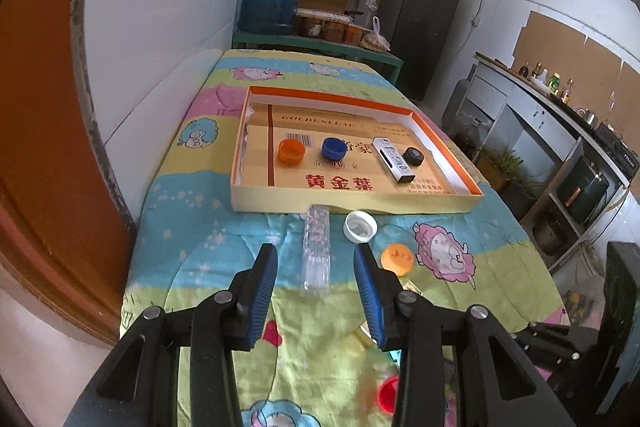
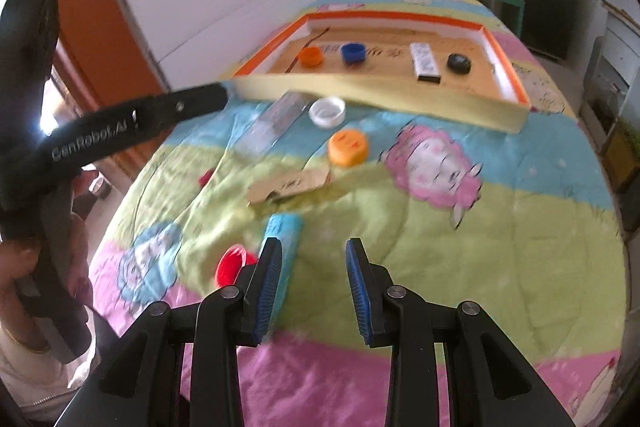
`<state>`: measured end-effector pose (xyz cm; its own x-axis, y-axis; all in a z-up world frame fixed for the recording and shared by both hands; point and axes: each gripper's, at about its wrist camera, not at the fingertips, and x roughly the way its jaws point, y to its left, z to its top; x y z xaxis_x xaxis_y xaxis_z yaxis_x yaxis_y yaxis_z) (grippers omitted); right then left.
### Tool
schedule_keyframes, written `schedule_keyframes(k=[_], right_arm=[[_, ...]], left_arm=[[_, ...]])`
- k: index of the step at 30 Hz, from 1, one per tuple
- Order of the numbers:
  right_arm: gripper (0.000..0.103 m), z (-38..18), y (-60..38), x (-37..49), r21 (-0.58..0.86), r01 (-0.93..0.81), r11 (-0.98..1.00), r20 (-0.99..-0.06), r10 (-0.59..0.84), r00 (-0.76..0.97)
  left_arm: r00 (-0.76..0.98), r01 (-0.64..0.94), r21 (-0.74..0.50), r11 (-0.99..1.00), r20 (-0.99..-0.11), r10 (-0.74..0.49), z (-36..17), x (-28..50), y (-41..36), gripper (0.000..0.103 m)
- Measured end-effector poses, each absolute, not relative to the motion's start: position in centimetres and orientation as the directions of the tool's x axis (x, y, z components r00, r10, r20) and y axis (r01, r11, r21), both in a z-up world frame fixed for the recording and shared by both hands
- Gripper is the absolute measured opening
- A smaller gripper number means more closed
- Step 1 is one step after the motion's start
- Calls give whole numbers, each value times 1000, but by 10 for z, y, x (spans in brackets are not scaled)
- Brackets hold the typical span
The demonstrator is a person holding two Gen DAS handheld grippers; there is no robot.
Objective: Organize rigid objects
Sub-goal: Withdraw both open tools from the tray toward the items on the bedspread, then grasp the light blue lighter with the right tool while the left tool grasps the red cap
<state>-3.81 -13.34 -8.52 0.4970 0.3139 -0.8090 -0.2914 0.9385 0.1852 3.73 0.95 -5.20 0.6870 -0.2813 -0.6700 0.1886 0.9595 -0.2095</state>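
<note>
Both tongs are released and grasp nothing. The left gripper (image 1: 316,255) hangs over a clear plastic case (image 1: 317,251) that lies between its spread fingers, its far end just beside the box (image 1: 360,203) at twelve o'clock. A white cap (image 1: 361,225) sits at one o'clock, an orange lid (image 1: 397,258) at two. The right gripper (image 2: 314,249) hovers above the quilt (image 2: 460,259), a red cap (image 2: 231,267) and a blue tube (image 2: 285,227) at nine o'clock. Inside the box lie an orange cap (image 1: 291,151), blue cap (image 1: 334,148), white remote (image 1: 393,159) and black disc (image 1: 413,155).

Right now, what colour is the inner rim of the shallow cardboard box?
Orange, clearest in the left wrist view.
</note>
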Motion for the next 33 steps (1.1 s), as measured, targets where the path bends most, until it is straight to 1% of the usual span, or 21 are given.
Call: schedule_keyframes(k=[8,16,18,19,24,28,31,33], right_arm=[[34,-93,-114,-47,141,-306,942,-822,284,494],[34,-98,-89,-51,3,-313,950,-830,177,528],[29,-98,-87,-51,-17,-313,950,-828,162,536],[23,-97,-88,-52,-27,-309,951,-826,153,543],[23,-91,-106,-52,-8,-264,964,-811,148,567],[23,-83,-130,-54,-22,-196,980,-795,101,598],[23,-83,-144,-53,-1,-156,988,-797,94,597],[23,-83,-148,-54,10,-148,989,-797,97,596]], left_arm=[[685,187,-227,956,-667,-292,-56,27,21,40],[680,192,-247,950,-665,-310,-60,22,33,40],[677,207,-252,945,-661,-324,-60,19,33,40],[675,219,-253,942,-658,-333,-61,17,33,40],[646,307,-233,923,-660,-382,-64,1,17,40],[618,382,-210,900,-666,-417,-71,-18,-2,40],[608,426,-182,886,-668,-429,-78,-34,-16,40],[607,435,-150,888,-679,-412,-84,-39,-24,45]])
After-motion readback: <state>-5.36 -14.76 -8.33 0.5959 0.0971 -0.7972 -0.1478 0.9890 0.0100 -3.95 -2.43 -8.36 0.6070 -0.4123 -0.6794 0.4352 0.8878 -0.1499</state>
